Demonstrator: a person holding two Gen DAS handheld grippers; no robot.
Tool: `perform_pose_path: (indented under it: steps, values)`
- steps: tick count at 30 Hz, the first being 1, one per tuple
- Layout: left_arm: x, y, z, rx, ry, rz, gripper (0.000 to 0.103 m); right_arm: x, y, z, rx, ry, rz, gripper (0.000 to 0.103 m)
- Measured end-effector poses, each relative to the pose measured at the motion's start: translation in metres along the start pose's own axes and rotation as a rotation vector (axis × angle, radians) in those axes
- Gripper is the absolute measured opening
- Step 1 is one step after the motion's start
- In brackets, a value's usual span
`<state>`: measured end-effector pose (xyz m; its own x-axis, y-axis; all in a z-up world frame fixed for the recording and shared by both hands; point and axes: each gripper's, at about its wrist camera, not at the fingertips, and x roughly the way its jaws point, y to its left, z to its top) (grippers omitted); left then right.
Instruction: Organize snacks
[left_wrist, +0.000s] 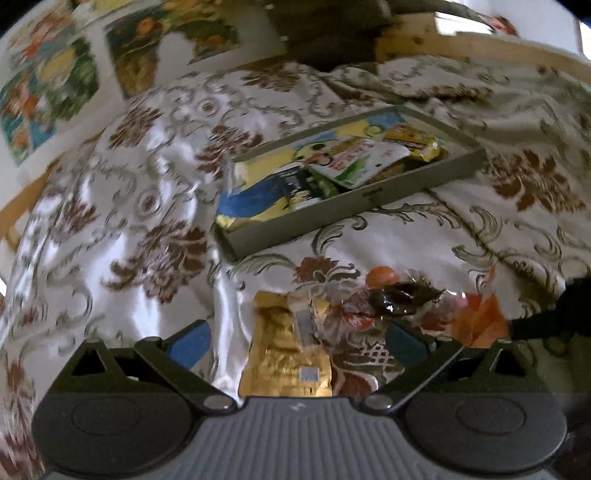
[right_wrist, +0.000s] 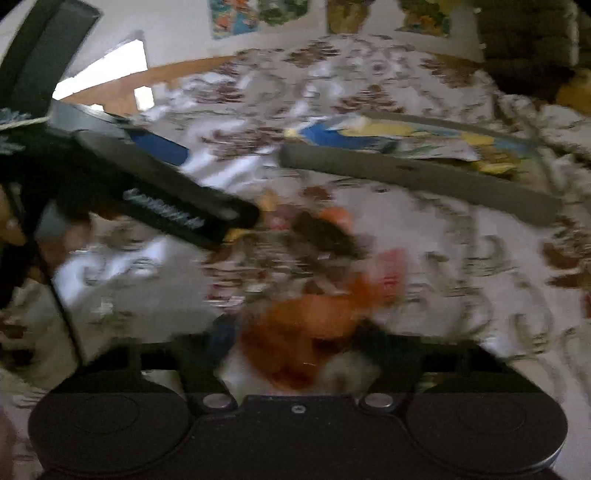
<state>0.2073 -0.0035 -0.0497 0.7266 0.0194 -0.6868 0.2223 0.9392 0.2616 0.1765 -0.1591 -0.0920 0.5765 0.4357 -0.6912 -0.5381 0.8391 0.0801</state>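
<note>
My left gripper (left_wrist: 297, 343) is open, and a gold packet (left_wrist: 288, 354) lies on the bedspread between its blue pads without touching them. Just beyond it is a small pile of snacks: a dark wrapper (left_wrist: 402, 299), an orange ball (left_wrist: 382, 277) and an orange packet (left_wrist: 480, 321). The right wrist view is blurred. In it the orange packet (right_wrist: 306, 328) fills the gap of my right gripper (right_wrist: 297, 334), whose fingers seem to press its sides. A grey tray (left_wrist: 351, 210) further back holds several snack packets.
The floral satin bedspread (left_wrist: 147, 192) is rumpled around the tray (right_wrist: 424, 177). One of the left gripper's fingers (right_wrist: 184, 199) reaches in from the upper left of the right wrist view, close to the pile. Posters hang on the wall (left_wrist: 55, 92) behind the bed.
</note>
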Motion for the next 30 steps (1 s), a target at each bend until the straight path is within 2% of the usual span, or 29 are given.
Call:
perform_pose_path:
  steps: [4, 13, 18, 23, 24, 26, 30]
  values:
    - [0.008, -0.011, 0.005, 0.096, -0.032, -0.003, 0.103, 0.0, -0.018, 0.004, 0.033, 0.015, -0.017, 0.065]
    - [0.03, -0.035, 0.015, 0.271, -0.01, -0.112, 0.103, -0.006, -0.052, 0.006, 0.047, 0.041, -0.07, 0.064]
    - [0.047, -0.043, 0.02, 0.288, 0.029, -0.105, 0.103, -0.008, -0.06, 0.006, 0.073, 0.043, -0.067, 0.065]
    - [0.059, -0.049, 0.019, 0.297, 0.091, -0.136, 0.101, -0.007, -0.059, 0.006, 0.07, 0.04, -0.065, 0.065]
    - [0.06, -0.05, 0.018, 0.301, 0.102, -0.134, 0.1, -0.007, -0.059, 0.006, 0.071, 0.04, -0.065, 0.065]
    - [0.059, -0.051, 0.016, 0.299, 0.116, -0.157, 0.089, -0.008, -0.059, 0.006, 0.075, 0.04, -0.063, 0.065]
    - [0.054, -0.052, 0.017, 0.282, 0.131, -0.155, 0.084, -0.008, -0.059, 0.007, 0.074, 0.041, -0.063, 0.065]
